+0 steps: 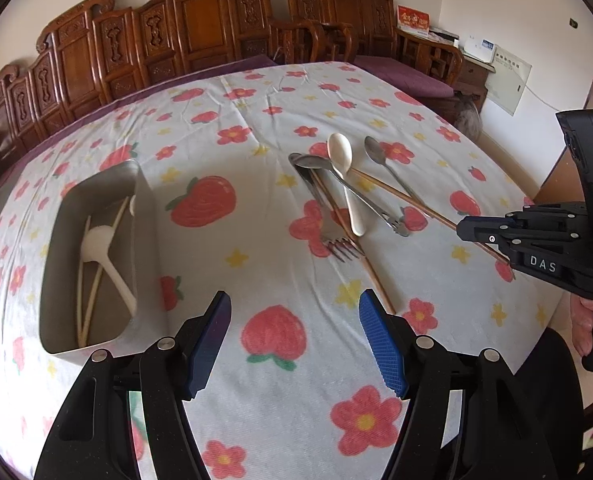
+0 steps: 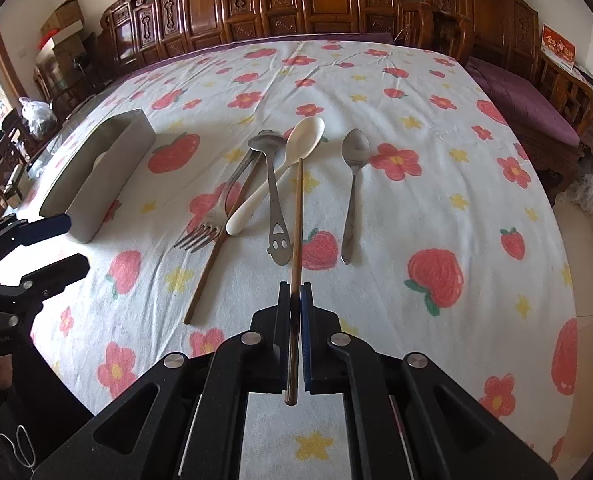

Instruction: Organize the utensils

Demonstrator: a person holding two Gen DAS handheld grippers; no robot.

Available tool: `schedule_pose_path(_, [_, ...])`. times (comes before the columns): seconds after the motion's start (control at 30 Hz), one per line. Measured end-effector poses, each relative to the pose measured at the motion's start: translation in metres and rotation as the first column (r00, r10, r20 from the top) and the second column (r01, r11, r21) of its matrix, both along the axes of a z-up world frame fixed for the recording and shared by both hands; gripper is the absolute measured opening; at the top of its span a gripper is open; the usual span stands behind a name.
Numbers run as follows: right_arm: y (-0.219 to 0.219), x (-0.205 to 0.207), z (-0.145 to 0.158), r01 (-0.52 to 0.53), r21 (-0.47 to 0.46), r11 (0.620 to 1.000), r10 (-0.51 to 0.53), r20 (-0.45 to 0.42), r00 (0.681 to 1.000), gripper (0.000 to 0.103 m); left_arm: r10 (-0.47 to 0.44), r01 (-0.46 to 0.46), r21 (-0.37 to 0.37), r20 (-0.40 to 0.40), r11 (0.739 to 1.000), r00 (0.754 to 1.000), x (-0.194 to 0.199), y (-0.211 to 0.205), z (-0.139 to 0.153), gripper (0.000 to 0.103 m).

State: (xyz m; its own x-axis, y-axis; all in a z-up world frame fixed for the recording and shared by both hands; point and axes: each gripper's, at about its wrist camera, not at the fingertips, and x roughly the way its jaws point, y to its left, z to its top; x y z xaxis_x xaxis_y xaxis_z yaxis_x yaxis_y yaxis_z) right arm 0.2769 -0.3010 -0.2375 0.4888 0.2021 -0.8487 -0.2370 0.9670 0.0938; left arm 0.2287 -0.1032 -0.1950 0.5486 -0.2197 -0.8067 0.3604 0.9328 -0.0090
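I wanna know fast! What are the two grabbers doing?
Left gripper: open, holding nothing.
Right gripper: shut on a brown chopstick.

Bare cloth between metal tray [image 1: 144,216] and utensil pile: open lane for left gripper [image 1: 296,340]. Pile itself is cluttered (fork [image 2: 200,232], white spoon [image 2: 292,148], second chopstick [image 2: 216,248] overlapping). Small spoon [image 2: 354,184] lies apart.

We counted three metal spoons on the cloth: plain [image 2: 353,184], smiley-handled [image 2: 272,192], and one [image 1: 308,161] partly hidden. One white spoon [image 2: 292,152]. One fork [image 2: 212,220]. Two brown chopsticks [image 2: 296,232] [image 2: 216,248]. One tray [image 1: 96,248], which held one white spoon [image 1: 104,252] and two pale chopsticks [image 1: 90,292]. Two grippers [image 1: 294,340] [image 2: 295,328].
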Motion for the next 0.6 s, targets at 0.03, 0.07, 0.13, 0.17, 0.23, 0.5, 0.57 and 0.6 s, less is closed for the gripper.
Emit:
schedule_pose_path(0.03, [0.001, 0.0, -0.002, -0.006, -0.022, 1.0, 0.006, 0.002, 1.0, 0.006, -0.001, 0.001, 0.002, -0.007, 1.0, 1.0, 0.002, -0.004, -0.002, 0.064])
schedule_pose_path(0.07, [0.0, 0.001, -0.005, -0.01, -0.033, 0.999, 0.01, -0.005, 1.0, 0.006, -0.003, 0.003, 0.001, -0.014, 1.0, 1.0, 0.003, -0.008, -0.004, 0.064])
schedule_pose_path(0.13, [-0.005, 0.002, -0.014, -0.006, -0.018, 1.0, 0.005, -0.029, 1.0, 0.006, -0.004, 0.004, 0.004, -0.023, 1.0, 1.0, 0.007, -0.015, -0.008, 0.064])
schedule_pose_path(0.17, [-0.007, 0.003, -0.02, -0.006, -0.022, 1.0, 0.005, -0.043, 0.999, 0.006, -0.004, 0.004, 0.005, -0.031, 1.0, 1.0, 0.009, -0.019, -0.01, 0.063])
schedule_pose_path(0.23, [-0.01, 0.004, -0.031, -0.009, -0.025, 1.0, 0.008, -0.068, 0.998, 0.006, -0.007, 0.007, 0.004, -0.039, 1.0, 0.999, 0.013, -0.026, -0.013, 0.061])
schedule_pose_path(0.5, [-0.014, 0.006, -0.038, -0.033, -0.02, 0.999, 0.032, -0.075, 0.997, 0.007, -0.022, 0.021, -0.016, -0.095, 1.0, 0.995, 0.016, -0.051, -0.03, 0.044])
schedule_pose_path(0.57, [-0.015, 0.007, -0.038, -0.035, -0.023, 0.999, 0.033, -0.071, 0.997, 0.007, -0.027, 0.025, -0.02, -0.099, 0.999, 0.995, 0.015, -0.055, -0.032, 0.039])
schedule_pose_path(0.6, [-0.014, 0.007, -0.038, -0.037, -0.026, 0.999, 0.035, -0.071, 0.997, 0.007, -0.032, 0.03, -0.024, -0.1, 0.999, 0.994, 0.014, -0.058, -0.033, 0.037])
